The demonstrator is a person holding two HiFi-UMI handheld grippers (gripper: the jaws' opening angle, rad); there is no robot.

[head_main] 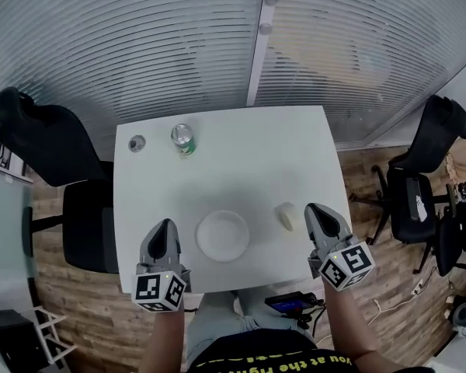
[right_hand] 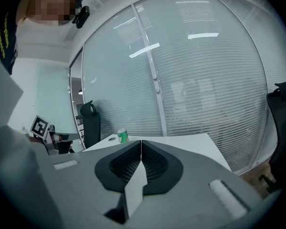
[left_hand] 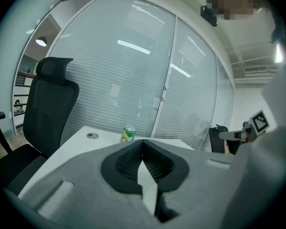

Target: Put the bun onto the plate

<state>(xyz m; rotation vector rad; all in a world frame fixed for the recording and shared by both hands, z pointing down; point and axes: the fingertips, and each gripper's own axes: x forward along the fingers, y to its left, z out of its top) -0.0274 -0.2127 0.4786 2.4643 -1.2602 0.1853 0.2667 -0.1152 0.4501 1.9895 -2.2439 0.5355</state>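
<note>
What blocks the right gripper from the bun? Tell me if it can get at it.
Probably yes: the bun lies just beside the right gripper on bare table, nothing between; its shut jaws must open first.

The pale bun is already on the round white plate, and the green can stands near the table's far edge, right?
No: the pale bun lies on the white table just right of the round white plate, not on it, as the head view shows. The green can does stand near the far edge.
</note>
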